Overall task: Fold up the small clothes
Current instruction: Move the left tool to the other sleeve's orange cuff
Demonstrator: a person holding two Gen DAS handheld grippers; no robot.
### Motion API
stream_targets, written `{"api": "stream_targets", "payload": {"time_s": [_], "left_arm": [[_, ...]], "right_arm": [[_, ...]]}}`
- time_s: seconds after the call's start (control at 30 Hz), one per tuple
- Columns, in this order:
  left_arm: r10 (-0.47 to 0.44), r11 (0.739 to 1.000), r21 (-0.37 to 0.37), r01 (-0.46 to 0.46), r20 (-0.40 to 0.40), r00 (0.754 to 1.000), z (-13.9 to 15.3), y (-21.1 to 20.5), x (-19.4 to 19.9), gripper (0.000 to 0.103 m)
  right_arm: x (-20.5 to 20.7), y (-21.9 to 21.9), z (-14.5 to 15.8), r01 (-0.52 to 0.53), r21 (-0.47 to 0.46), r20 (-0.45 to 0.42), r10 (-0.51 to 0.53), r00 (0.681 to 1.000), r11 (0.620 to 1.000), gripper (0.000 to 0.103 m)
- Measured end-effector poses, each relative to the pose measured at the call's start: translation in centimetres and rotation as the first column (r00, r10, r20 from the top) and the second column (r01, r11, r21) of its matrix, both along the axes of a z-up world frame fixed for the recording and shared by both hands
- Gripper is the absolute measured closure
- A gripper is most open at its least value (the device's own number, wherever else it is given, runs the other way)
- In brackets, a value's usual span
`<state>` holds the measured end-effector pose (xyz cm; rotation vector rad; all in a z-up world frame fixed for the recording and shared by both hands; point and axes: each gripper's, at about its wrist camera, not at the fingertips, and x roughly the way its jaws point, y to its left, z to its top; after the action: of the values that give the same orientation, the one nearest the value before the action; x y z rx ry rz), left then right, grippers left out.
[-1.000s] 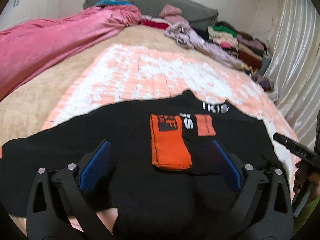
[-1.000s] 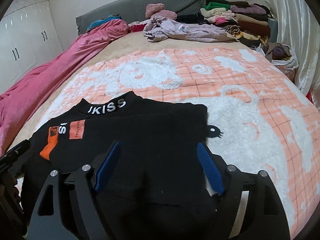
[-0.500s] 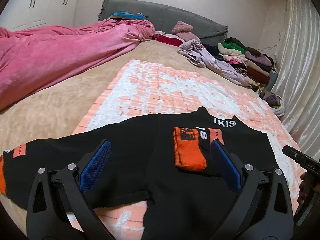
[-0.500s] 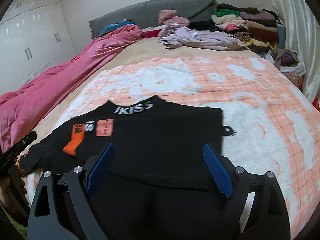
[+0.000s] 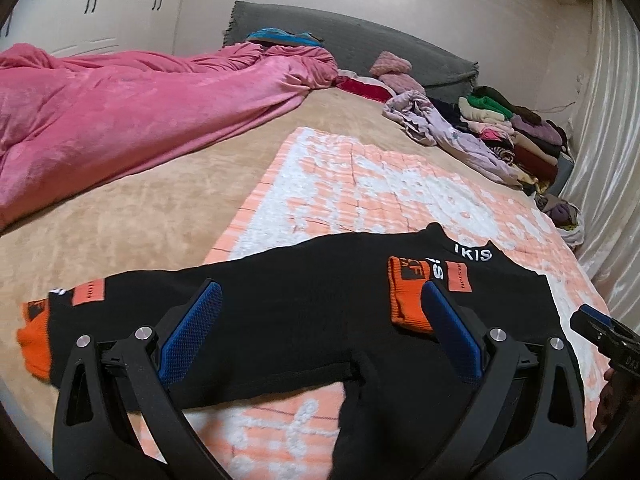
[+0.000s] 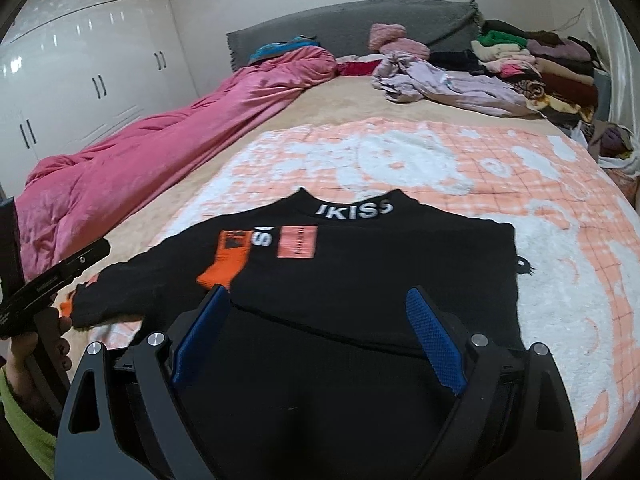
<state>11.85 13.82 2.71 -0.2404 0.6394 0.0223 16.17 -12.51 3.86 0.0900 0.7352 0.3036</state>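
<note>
Lying limp, the black sweater wants pinching at its outstretched sleeve cuff; both grippers gape empty.

Both the left gripper and the right gripper show matte-black frames, silver screws and textured blue pads, beside bare skin and a lime-green sleeve.

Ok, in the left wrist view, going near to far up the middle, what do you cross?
Left gripper → black top → orange-and-white blanket → beige bedspread → red garment → grey headboard.
</note>
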Motion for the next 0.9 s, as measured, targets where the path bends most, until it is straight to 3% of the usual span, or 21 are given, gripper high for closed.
{"api": "stream_targets", "payload": {"time_s": [0.9], "left_arm": [[0.133,0.991,0.011,-0.133,0.021,0.991,3.2,6.2,-5.5,0.01]], "right_arm": [[-2.3,4.8,3.4,-0.1,0.023,0.067,0.098,0.993,0.995,0.009]]}}
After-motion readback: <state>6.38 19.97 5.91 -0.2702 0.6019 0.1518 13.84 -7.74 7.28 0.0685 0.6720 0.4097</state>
